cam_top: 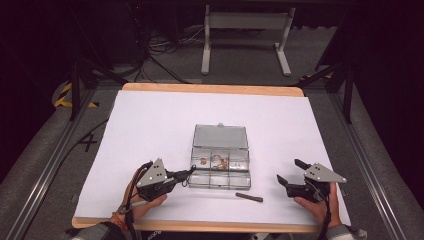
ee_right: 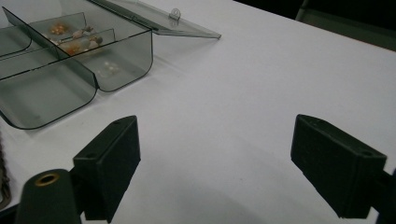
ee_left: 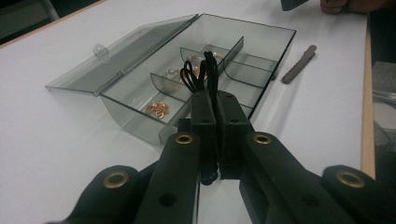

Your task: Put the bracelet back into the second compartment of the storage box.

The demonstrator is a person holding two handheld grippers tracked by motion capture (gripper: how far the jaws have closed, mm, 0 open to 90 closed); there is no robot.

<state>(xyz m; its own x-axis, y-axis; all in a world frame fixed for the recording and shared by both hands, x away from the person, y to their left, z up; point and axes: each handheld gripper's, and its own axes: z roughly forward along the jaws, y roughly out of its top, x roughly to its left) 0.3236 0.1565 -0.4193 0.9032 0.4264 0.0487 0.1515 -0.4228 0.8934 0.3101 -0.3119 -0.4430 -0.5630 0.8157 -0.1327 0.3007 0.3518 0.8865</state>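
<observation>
A clear plastic compartment box (cam_top: 218, 185) lies mid-table with its lid (cam_top: 220, 136) folded back flat. Small gold pieces (cam_top: 220, 161) sit in its back compartments. My left gripper (cam_top: 187, 173) is at the box's front left corner, shut on thin black elastic loops (ee_left: 201, 73) that stick up past its fingertips. In the left gripper view this gripper (ee_left: 215, 99) points at the box (ee_left: 130, 122), just above its near compartments. My right gripper (cam_top: 289, 170) hovers right of the box, open wide. In its own view the right gripper (ee_right: 215, 154) has bare white table between its jaws.
A slim brown hair clip (cam_top: 249, 197) lies on the white sheet just in front of the box, also visible in the left gripper view as the clip (ee_left: 299, 64). The table's wooden front edge (cam_top: 200, 226) runs close to both hands. Broad white surface (cam_top: 150, 125) surrounds the box.
</observation>
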